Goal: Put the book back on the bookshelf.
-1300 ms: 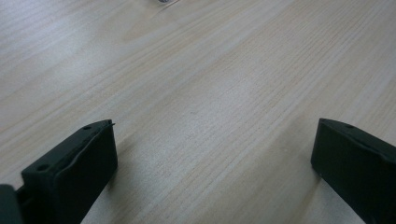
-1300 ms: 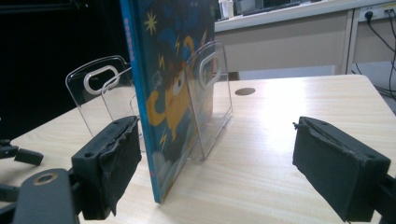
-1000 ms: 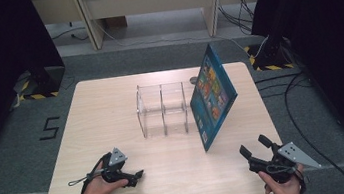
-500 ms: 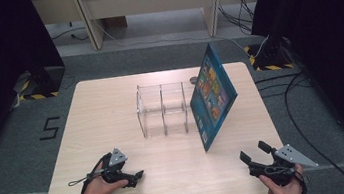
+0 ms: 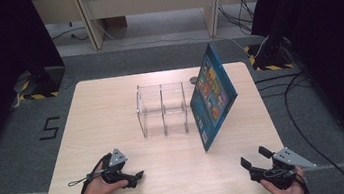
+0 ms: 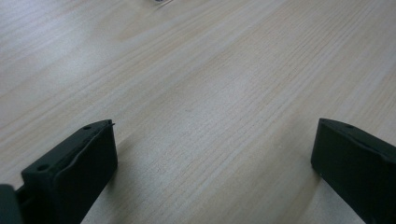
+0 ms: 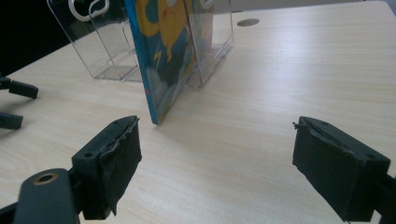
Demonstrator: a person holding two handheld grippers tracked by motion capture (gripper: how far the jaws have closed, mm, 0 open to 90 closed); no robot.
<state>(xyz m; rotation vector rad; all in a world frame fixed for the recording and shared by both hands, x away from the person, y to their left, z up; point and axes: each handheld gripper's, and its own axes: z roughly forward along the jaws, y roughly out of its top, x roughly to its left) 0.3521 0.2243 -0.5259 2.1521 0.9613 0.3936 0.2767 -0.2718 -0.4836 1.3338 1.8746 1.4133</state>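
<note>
A blue picture book (image 5: 213, 96) stands tilted on the table, leaning against the right end of a clear acrylic rack (image 5: 161, 109). In the right gripper view the book (image 7: 161, 56) rises just ahead of the jaws, with the rack (image 7: 107, 51) behind it. My right gripper (image 5: 253, 157) is open at the table's near right corner, short of the book, with nothing between its fingers (image 7: 112, 158). My left gripper (image 5: 135, 178) rests at the near left, held by a hand, its jaws spread wide over bare wood (image 6: 215, 93) and holding nothing.
The light wooden table (image 5: 102, 116) has a small round hole (image 5: 193, 80) behind the rack. Black curtains, cables and yellow-black striped feet stand around the table on grey floor. The left gripper's jaw tips (image 7: 14, 102) show at the left edge of the right gripper view.
My right gripper has drifted slightly toward the table's near edge. The left gripper, the book and the rack have stayed put.
</note>
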